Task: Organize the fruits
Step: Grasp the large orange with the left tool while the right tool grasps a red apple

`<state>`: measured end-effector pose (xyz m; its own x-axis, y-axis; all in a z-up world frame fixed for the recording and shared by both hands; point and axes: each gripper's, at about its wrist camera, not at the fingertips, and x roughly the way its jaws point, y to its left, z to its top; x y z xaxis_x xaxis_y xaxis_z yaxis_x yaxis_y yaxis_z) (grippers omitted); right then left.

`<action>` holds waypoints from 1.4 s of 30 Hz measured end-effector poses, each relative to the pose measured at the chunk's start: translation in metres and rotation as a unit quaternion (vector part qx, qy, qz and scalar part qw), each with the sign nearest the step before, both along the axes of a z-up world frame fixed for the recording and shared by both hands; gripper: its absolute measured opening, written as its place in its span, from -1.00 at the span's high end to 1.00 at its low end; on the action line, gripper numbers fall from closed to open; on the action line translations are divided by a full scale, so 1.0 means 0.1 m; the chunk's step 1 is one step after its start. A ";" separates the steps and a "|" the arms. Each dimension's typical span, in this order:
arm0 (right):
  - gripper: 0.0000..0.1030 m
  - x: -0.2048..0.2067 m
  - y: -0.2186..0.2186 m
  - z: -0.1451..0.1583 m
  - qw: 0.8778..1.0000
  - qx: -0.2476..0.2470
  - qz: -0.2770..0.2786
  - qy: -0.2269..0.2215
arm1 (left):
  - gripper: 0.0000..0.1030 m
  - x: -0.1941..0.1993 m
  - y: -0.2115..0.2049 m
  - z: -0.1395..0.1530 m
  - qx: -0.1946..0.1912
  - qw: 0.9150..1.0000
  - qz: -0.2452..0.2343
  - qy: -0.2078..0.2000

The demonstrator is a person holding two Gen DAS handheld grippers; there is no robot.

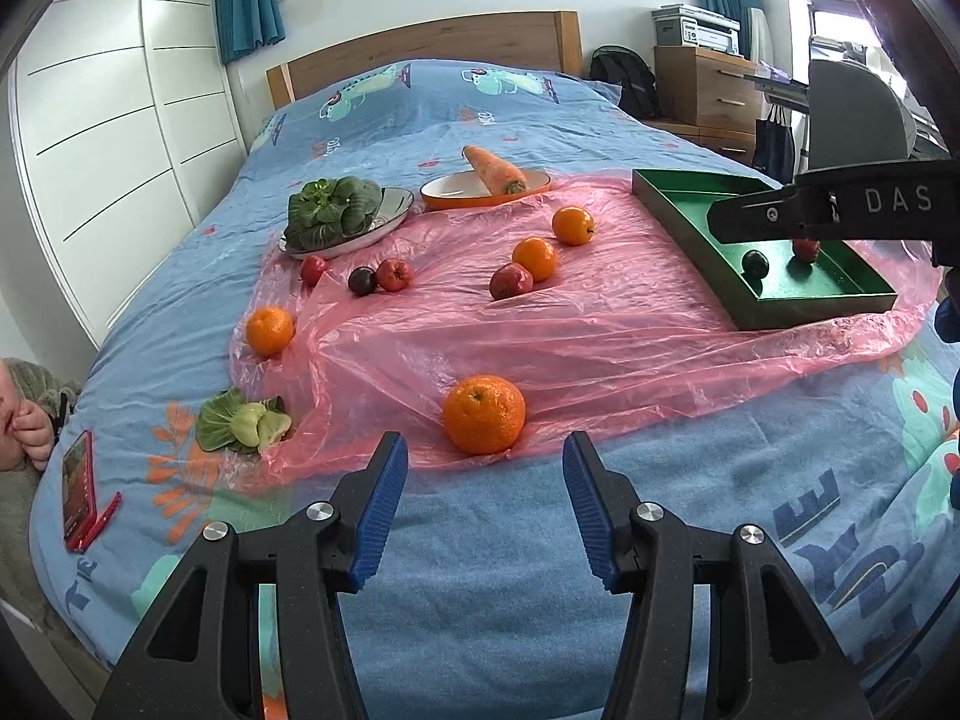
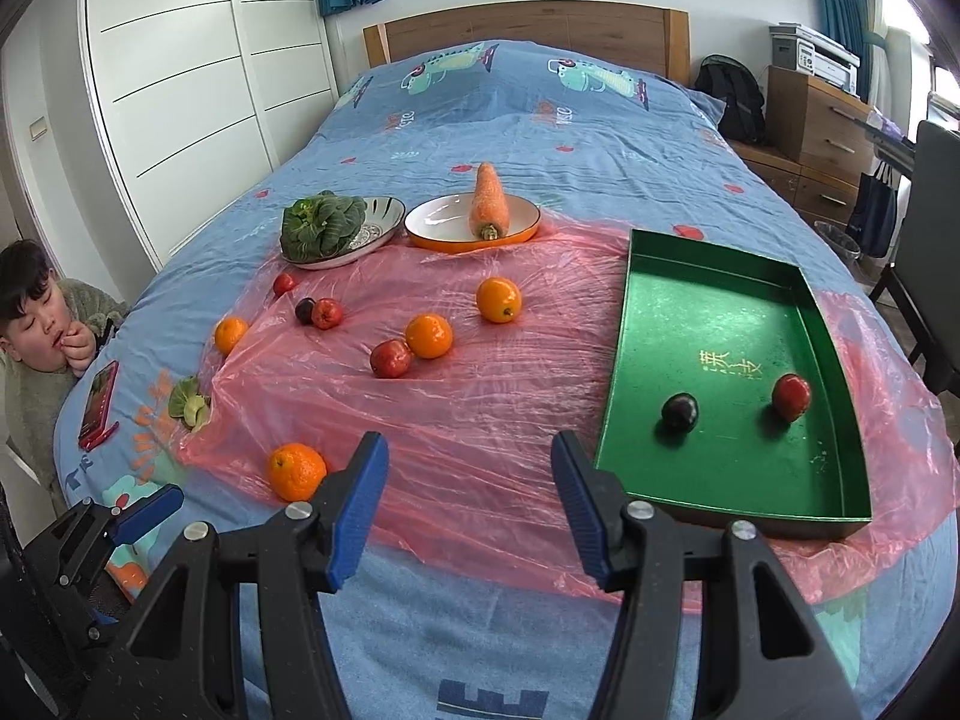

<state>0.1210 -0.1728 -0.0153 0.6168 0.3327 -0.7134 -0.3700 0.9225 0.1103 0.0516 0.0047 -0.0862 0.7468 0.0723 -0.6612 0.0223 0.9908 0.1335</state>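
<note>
You have four oranges loose on the pink plastic sheet, along with three red fruits and one dark plum. In your one green tray you have one dark plum and one red fruit. You have two dishes, one carrot, and two leafy greens. You can count one red phone.

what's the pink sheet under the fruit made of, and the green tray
Pink sheet: looks like thin plastic film, translucent and glossy, full of crinkles, with the blue bedcover showing through. Green tray: probably coated cardboard or thin metal, with a speckled satin green inside, gold characters and thin straight walls; I cannot tell which.
</note>
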 end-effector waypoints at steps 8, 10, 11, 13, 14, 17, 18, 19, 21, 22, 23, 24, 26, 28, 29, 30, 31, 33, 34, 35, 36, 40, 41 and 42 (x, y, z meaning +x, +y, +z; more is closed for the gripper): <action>-1.00 0.23 0.07 -0.19 1.000 0.004 0.004 0.015 | 0.07 0.27 0.05 -0.13 -0.014 1.000 0.003 0.011; -1.00 0.28 0.07 -0.23 1.000 0.007 0.005 0.019 | 0.07 0.33 0.10 -0.13 -0.025 1.000 0.011 0.008; -1.00 0.31 0.08 -0.24 1.000 0.009 0.006 0.019 | 0.07 0.37 0.14 -0.13 -0.036 0.999 0.016 0.009; -1.00 0.36 0.10 -0.25 1.000 0.011 0.009 0.018 | 0.07 0.44 0.22 -0.15 -0.062 0.998 0.024 0.015; -1.00 0.39 0.12 -0.26 1.000 0.011 0.012 0.016 | 0.07 0.48 0.27 -0.16 -0.075 0.997 0.028 0.019; -1.00 0.46 0.17 -0.28 1.000 0.013 0.021 0.013 | 0.07 0.57 0.35 -0.20 -0.094 0.995 0.035 0.027; -1.00 0.48 0.19 -0.29 1.000 0.015 0.024 0.012 | 0.07 0.58 0.36 -0.22 -0.094 0.995 0.036 0.028; -1.00 0.50 0.20 -0.30 0.999 0.018 0.027 0.012 | 0.07 0.60 0.36 -0.23 -0.094 0.995 0.037 0.029; -1.00 0.54 0.23 -0.32 0.999 0.022 0.033 0.011 | 0.07 0.62 0.34 -0.25 -0.087 0.995 0.034 0.028; -1.00 0.56 0.24 -0.34 0.999 0.023 0.036 0.011 | 0.07 0.61 0.32 -0.25 -0.080 0.996 0.031 0.024; -1.00 0.58 0.25 -0.35 0.999 0.025 0.038 0.011 | 0.07 0.61 0.28 -0.25 -0.071 0.997 0.026 0.021; -1.00 0.60 0.26 -0.36 0.999 0.028 0.040 0.012 | 0.07 0.61 0.25 -0.26 -0.064 0.998 0.021 0.019; -1.00 0.64 0.28 -0.40 0.999 0.030 0.043 0.014 | 0.07 0.61 0.20 -0.28 -0.053 0.998 0.011 0.018; -1.00 0.69 0.29 -0.44 0.998 0.033 0.045 0.017 | 0.07 0.61 0.16 -0.31 -0.043 0.999 0.005 0.020; -1.00 0.71 0.29 -0.45 0.998 0.034 0.045 0.018 | 0.07 0.62 0.15 -0.33 -0.041 0.999 0.002 0.023; -1.00 0.72 0.30 -0.47 0.998 0.036 0.045 0.019 | 0.07 0.62 0.14 -0.34 -0.041 0.999 0.000 0.026; -1.00 0.74 0.30 -0.49 0.998 0.037 0.045 0.020 | 0.07 0.64 0.14 -0.36 -0.039 0.999 -0.002 0.030; -1.00 0.78 0.32 -0.52 0.998 0.039 0.046 0.021 | 0.07 0.66 0.13 -0.42 -0.039 0.998 -0.005 0.041; -1.00 0.79 0.33 -0.53 0.998 0.039 0.047 0.022 | 0.07 0.68 0.13 -0.44 -0.041 0.998 -0.006 0.045; -1.00 0.81 0.35 -0.54 0.998 0.039 0.048 0.022 | 0.07 0.69 0.14 -0.45 -0.042 0.998 -0.006 0.048; -1.00 0.82 0.37 -0.55 0.998 0.039 0.049 0.023 | 0.07 0.69 0.14 -0.46 -0.044 0.998 -0.007 0.049; -1.00 0.90 0.45 -0.57 0.997 0.044 0.052 0.025 | 0.08 0.70 0.16 -0.48 -0.055 0.997 -0.010 0.057; -1.00 0.92 0.48 -0.57 0.997 0.045 0.054 0.026 | 0.10 0.71 0.16 -0.49 -0.059 0.996 -0.011 0.059; -1.00 0.94 0.52 -0.58 0.997 0.047 0.057 0.028 | 0.12 0.71 0.17 -0.49 -0.061 0.996 -0.011 0.060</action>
